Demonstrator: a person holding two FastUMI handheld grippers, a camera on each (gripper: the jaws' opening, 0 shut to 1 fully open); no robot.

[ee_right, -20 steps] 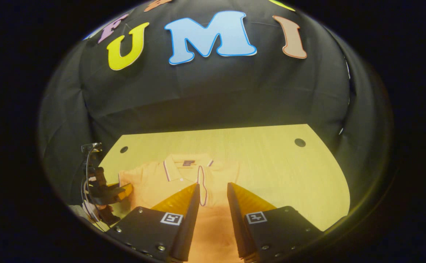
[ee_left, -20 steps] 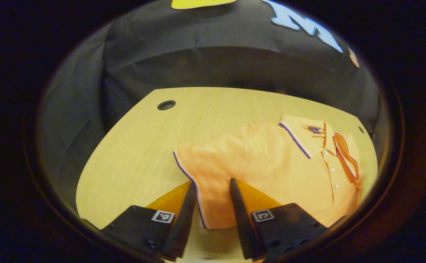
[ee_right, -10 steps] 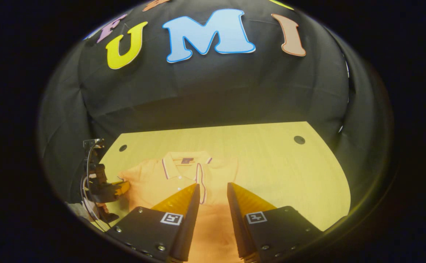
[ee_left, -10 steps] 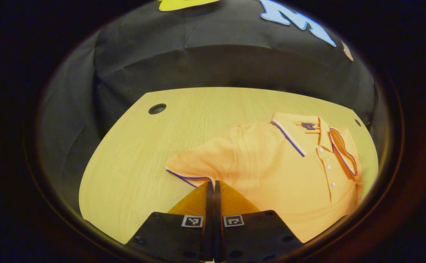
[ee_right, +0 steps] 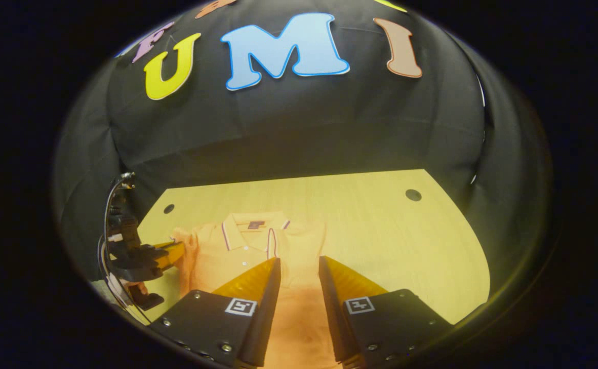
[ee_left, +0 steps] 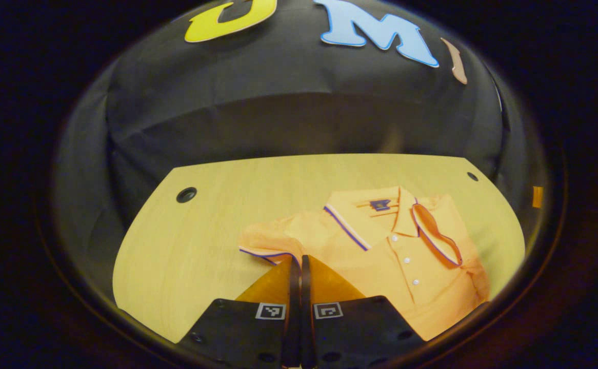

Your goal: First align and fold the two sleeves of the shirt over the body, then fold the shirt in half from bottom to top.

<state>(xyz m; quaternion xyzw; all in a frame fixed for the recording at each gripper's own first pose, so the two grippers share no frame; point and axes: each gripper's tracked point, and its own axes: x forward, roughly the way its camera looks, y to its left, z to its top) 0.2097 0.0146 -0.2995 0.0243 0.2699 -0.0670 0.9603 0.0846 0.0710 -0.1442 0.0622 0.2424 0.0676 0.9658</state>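
An orange polo shirt (ee_left: 381, 256) with a striped collar lies face up on the wooden table (ee_left: 196, 246), buttons showing. My left gripper (ee_left: 295, 260) is shut on the striped hem of the shirt's left sleeve (ee_left: 268, 240), which bunches up off the table toward the body. In the right gripper view the shirt (ee_right: 247, 246) lies ahead with its collar far from me. My right gripper (ee_right: 299, 264) is open above the shirt's body, with cloth showing between its fingers. The left gripper (ee_right: 168, 253) appears at the shirt's left edge, holding the sleeve.
The table has round cable holes near its far corners (ee_left: 186, 195) (ee_left: 472, 176) (ee_right: 413, 195). Black cloth walls close in behind and beside the table. Bare tabletop (ee_right: 381, 230) lies right of the shirt in the right gripper view.
My left gripper closed on the sleeve hem, then lifted and carried it toward the shirt's body. The right gripper stayed open and barely moved.
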